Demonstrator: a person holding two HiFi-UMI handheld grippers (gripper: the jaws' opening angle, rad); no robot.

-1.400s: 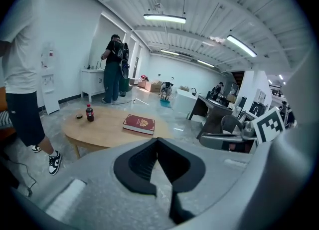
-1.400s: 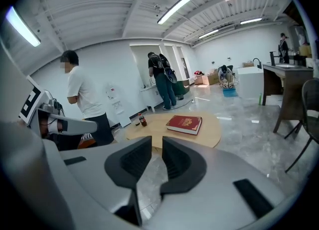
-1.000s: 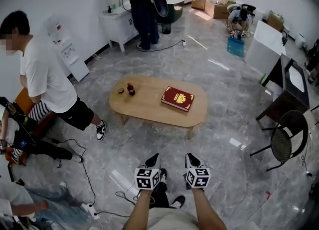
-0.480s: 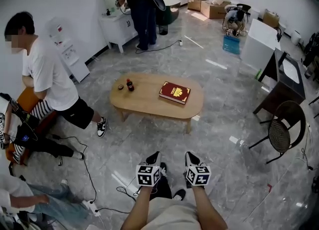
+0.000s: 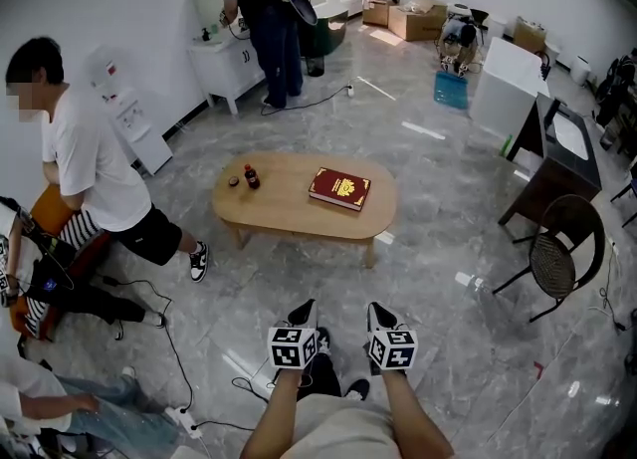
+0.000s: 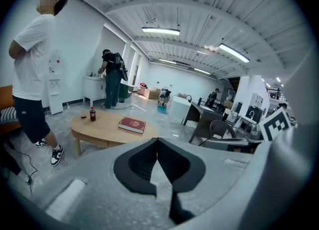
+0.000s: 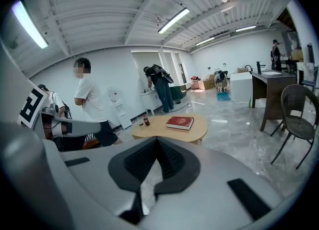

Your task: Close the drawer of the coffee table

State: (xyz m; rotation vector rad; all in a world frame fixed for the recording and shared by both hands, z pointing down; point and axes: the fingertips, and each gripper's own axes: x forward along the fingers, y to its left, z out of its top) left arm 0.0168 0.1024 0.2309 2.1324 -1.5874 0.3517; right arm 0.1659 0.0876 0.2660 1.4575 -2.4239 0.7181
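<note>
Left gripper point(image 5: 303, 310) and right gripper point(image 5: 379, 310), both closed and empty, have backed away from the coffee table point(image 5: 289, 216); no open drawer shows, so the task is likely done.

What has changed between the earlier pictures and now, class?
The table sits slightly higher and smaller in the head view, so the wearer has backed off a little. Nothing was grasped or released. The book and bottle lie as before; the left gripper and right gripper stay side by side, now shut and empty.
</note>
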